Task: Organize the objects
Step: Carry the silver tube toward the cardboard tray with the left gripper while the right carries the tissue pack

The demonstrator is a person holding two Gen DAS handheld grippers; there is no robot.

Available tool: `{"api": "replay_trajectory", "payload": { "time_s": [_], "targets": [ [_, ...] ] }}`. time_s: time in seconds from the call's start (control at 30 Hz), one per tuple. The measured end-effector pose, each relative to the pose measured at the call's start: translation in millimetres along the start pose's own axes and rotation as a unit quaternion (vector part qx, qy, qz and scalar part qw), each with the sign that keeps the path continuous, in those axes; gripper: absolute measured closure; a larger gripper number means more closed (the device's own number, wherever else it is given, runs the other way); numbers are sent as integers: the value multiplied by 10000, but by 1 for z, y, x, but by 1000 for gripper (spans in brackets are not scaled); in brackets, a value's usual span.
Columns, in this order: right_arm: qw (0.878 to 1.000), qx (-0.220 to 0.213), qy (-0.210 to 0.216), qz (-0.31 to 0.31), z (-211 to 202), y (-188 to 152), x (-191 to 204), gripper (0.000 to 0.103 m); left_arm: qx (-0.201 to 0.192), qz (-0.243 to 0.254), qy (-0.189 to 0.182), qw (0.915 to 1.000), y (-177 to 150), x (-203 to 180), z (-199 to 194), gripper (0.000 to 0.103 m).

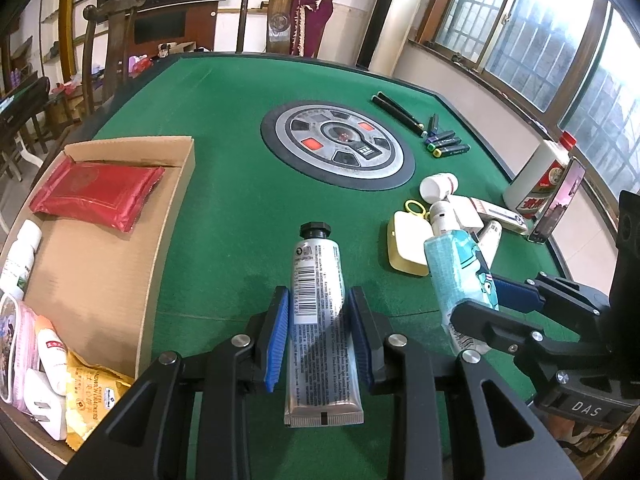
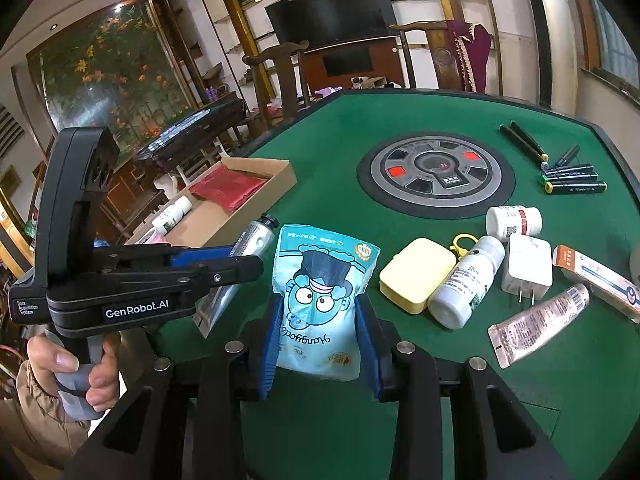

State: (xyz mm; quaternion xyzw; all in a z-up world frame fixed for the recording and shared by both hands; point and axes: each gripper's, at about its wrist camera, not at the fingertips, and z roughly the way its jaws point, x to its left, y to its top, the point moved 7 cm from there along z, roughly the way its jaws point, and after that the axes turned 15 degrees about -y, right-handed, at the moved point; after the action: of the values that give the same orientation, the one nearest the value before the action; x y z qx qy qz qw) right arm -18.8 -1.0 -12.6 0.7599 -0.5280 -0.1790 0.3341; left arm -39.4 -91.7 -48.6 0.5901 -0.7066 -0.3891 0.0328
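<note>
- While both grippers hang over the green felt table (image 1: 224, 184), left gripper (image 1: 320, 340) has its ribbed blue pads (image 1: 278, 340) clamped narrow on a silver tube (image 1: 320, 332): crimped flat tail toward the camera, black faceted cap pointing away, barcode and small print up its side.
- Right gripper (image 2: 320, 340) has its ribbed blue pads (image 2: 270, 344) pinching a soft glossy blue pouch (image 2: 324, 300) with a cartoon face; the pouch bulges above the pads.
- From the left wrist view the pouch stands just right of the tube, apart from it.
- A hand (image 2: 72, 364) wraps the grey handle of the left gripper.
- Left of the tube: shallow corrugated cardboard box (image 1: 160, 240), open top. Inside: flat shiny red packet (image 1: 96, 194) at the far end, white bottle (image 1: 20, 256) on the left wall, near corner crowded with a pink case (image 1: 20, 344), white charger (image 1: 46, 408), small white tube (image 1: 52, 354), crinkly yellow sachet (image 1: 96, 396).
- Right on the felt, a loose cluster: rounded yellow case (image 2: 416, 274) with a yellow clip, white bottle lying down (image 2: 466, 284), white jar (image 2: 514, 220), white plug (image 2: 526, 268), pale tube (image 2: 540, 322), long carton (image 2: 600, 280).
- Table centre: round grey and black dial panel (image 1: 338, 144) with two red buttons.
- Far right: dark markers (image 1: 444, 144) lying in a row, two black pens (image 1: 398, 112) side by side.
- Right edge: white ceramic bottle (image 1: 538, 176), red cap, upright.
</note>
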Motion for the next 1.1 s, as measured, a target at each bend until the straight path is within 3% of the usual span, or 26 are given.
{"api": "replay_trajectory", "payload": {
  "time_s": [1.1],
  "targets": [
    [9996, -151, 78, -242, -3, 18, 27, 65, -569, -165, 269, 9979, 14, 28, -55, 74]
  ]
}}
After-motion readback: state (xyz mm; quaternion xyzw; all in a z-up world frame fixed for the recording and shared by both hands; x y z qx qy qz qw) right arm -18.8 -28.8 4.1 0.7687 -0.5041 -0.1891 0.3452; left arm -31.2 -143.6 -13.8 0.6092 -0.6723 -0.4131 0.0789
